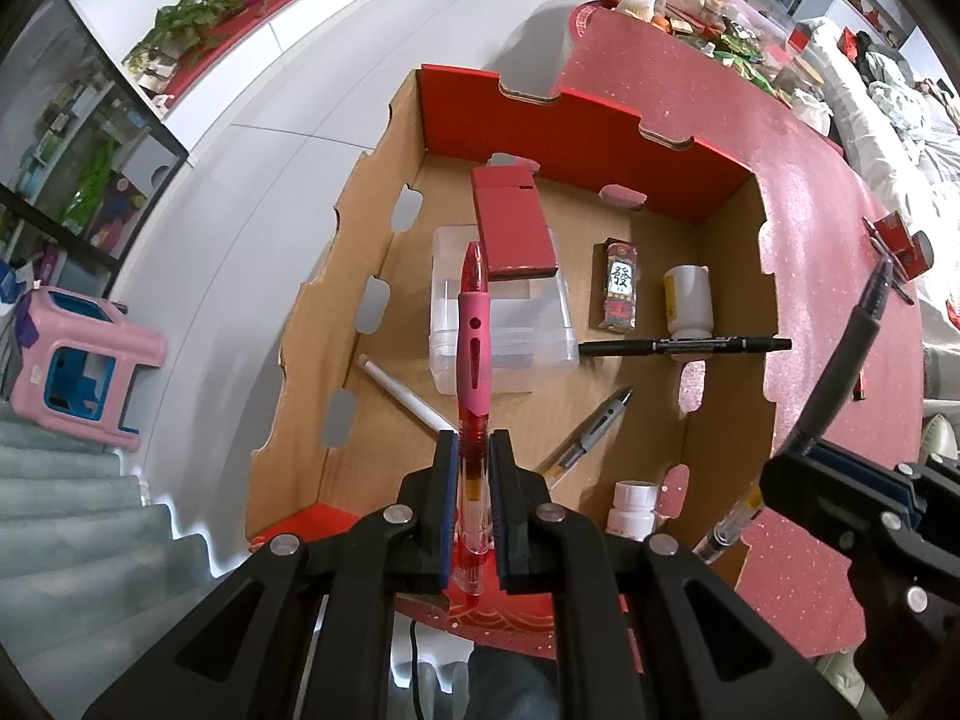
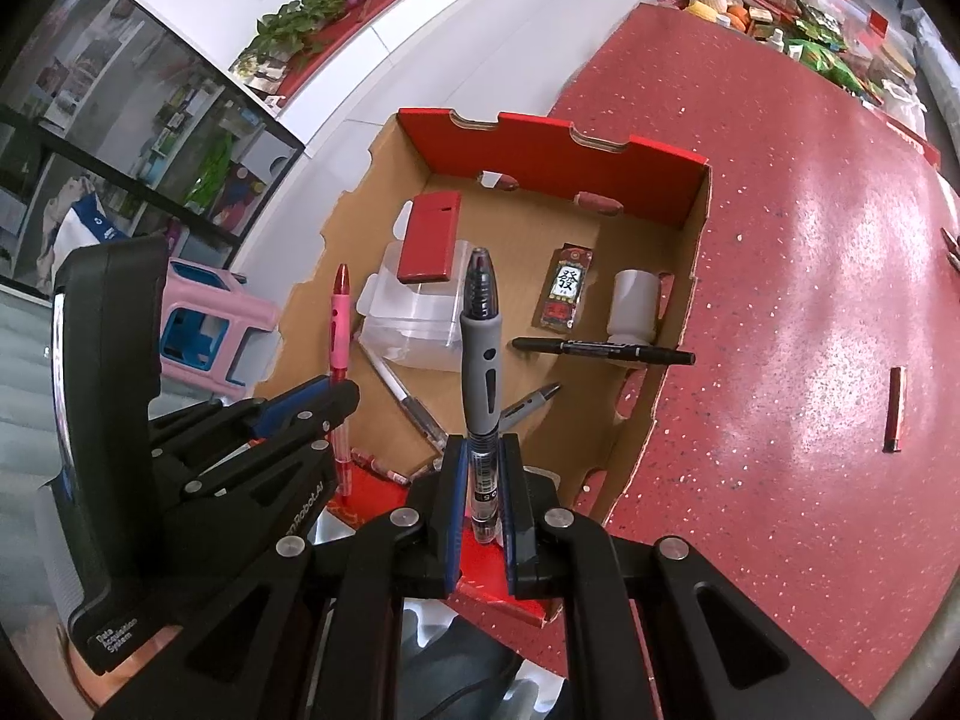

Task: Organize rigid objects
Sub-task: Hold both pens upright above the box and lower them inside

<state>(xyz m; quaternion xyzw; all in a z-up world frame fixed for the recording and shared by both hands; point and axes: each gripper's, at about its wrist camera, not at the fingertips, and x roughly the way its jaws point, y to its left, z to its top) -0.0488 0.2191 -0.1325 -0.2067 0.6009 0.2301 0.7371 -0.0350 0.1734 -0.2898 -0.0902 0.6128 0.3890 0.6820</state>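
My left gripper is shut on a red pen with a pink grip, held above the open cardboard box. My right gripper is shut on a black pen with a grey grip, also over the box. In the box lie a clear plastic container with a red flat case on it, a small printed packet, a white bottle on its side, a black marker, a white pen, a grey pen and a second white bottle.
The box sits at the edge of a red speckled table; white floor and a pink stool lie beyond on the left. A small red stick lies on the table to the right. Clutter fills the far end.
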